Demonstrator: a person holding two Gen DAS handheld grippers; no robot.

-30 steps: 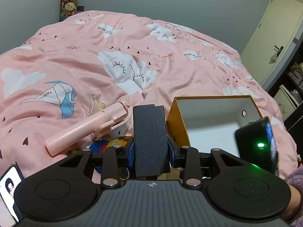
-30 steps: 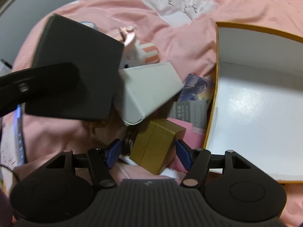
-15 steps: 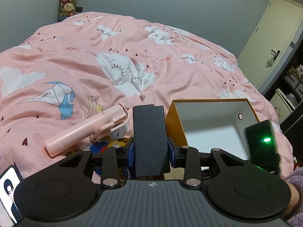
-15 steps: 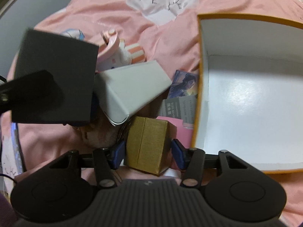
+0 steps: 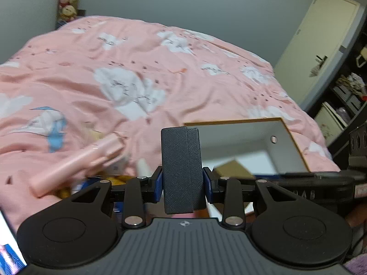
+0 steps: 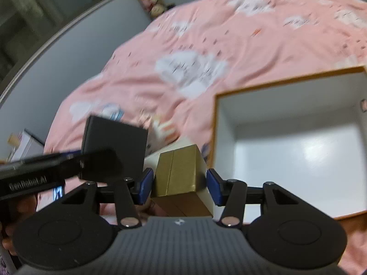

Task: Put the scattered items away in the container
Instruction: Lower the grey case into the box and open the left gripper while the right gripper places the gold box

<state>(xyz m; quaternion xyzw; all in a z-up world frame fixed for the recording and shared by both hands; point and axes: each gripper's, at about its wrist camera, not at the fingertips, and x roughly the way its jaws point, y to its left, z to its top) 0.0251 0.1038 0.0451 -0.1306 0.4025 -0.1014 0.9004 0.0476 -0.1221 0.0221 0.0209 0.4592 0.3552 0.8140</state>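
My left gripper (image 5: pixel 182 181) is shut on a dark grey textured case (image 5: pixel 181 167), held above the bed left of the open white box with an orange rim (image 5: pixel 293 142). My right gripper (image 6: pixel 180 183) is shut on a gold box (image 6: pixel 177 171), lifted near the white box's (image 6: pixel 298 160) left wall. The gold box also shows in the left wrist view (image 5: pixel 231 170). The dark case and left gripper show in the right wrist view (image 6: pixel 114 146). A pink selfie stick (image 5: pixel 75 162) lies on the bed at left.
The pink cloud-print bedspread (image 5: pixel 137 80) covers the bed. Small toys and cards lie below the left gripper (image 5: pixel 119 178). A phone (image 5: pixel 9 247) lies at the lower left. A door (image 5: pixel 321 45) and shelves (image 5: pixel 348 91) stand at right.
My right gripper has lifted the gold box off the bed and tilted up toward the white box. My left gripper has risen slightly, still holding the dark case.
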